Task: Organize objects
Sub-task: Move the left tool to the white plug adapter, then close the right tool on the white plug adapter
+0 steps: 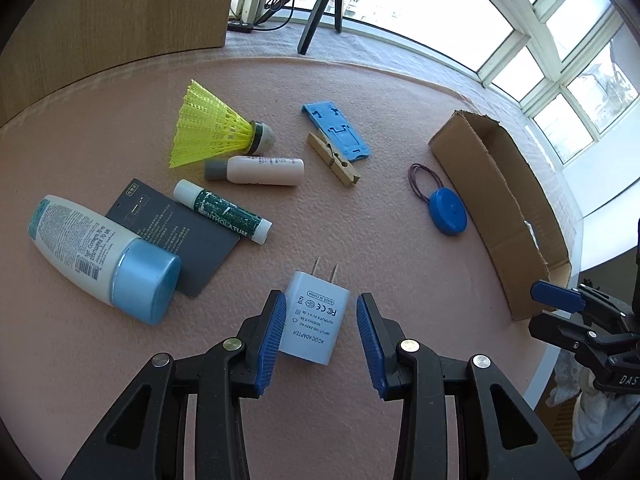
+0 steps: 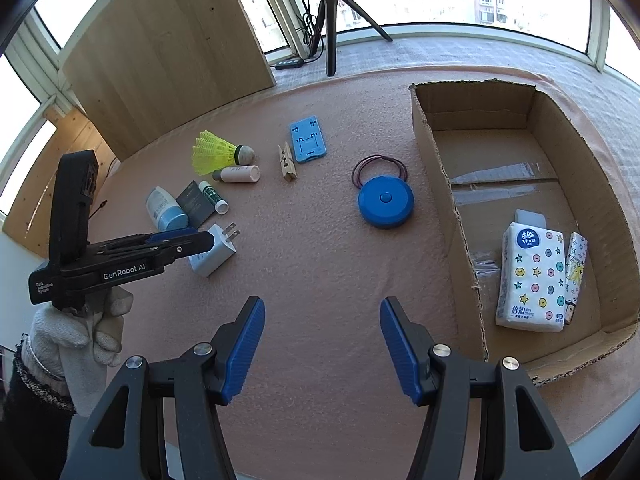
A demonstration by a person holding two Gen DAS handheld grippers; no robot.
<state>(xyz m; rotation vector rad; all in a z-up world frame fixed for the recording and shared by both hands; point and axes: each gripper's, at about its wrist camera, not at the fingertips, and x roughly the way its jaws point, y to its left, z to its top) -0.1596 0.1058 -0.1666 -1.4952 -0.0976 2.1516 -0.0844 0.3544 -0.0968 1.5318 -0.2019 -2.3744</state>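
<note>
A white AC adapter [image 1: 316, 320] lies flat on the pink table mat, prongs pointing away, between the blue pads of my left gripper [image 1: 320, 300]. The left pad is at its side; a gap shows at the right pad, so the jaws are open around it. The right wrist view shows the same left gripper [image 2: 202, 245] low over the adapter [image 2: 218, 254], held by a gloved hand [image 2: 80, 332]. My right gripper [image 2: 322, 344] hangs open over bare mat, nothing between its fingers. The cardboard box [image 2: 440, 184] on the right holds a tissue pack [image 2: 532, 276].
On the mat lie a lotion bottle [image 1: 104, 256], grey card [image 1: 180, 240], lip balm [image 1: 224, 212], small bottle [image 1: 260, 170], yellow shuttlecock [image 1: 208, 128], clothespin [image 1: 334, 160], blue stand [image 1: 336, 130], rubber bands [image 2: 378, 160] and a blue round case [image 2: 385, 201]. A tripod [image 2: 330, 20] stands behind.
</note>
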